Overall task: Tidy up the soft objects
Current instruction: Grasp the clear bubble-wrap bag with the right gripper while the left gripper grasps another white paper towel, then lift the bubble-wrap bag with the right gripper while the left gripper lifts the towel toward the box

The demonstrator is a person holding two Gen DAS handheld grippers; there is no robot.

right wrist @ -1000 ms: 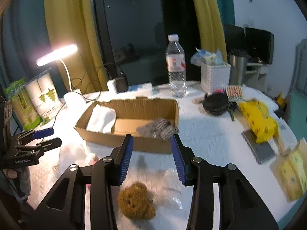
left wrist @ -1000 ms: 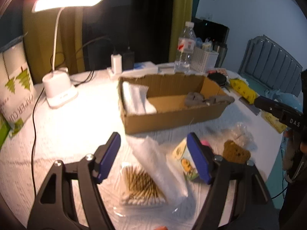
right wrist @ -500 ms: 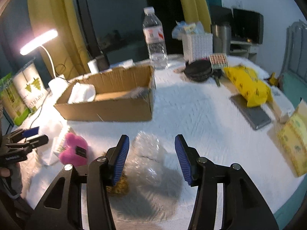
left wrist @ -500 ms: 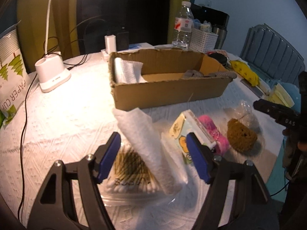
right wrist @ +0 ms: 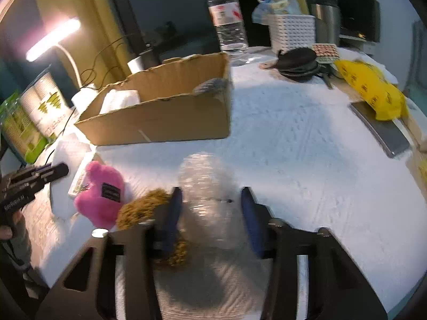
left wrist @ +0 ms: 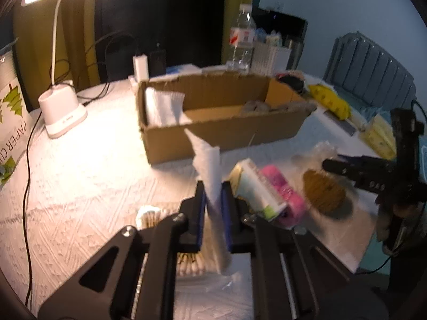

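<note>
Two tongs: left tongs (left wrist: pixel 212 202) pinch a white tissue (left wrist: pixel 209 168), right tongs (right wrist: pixel 210 208) spread around bubble wrap (right wrist: pixel 205 186).

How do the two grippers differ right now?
The left gripper is shut on the white tissue; the right gripper is open. The tissue stands up between the left fingers, while the bubble wrap lies loose between the right ones. Both have blue pads and hover low over the table.
</note>
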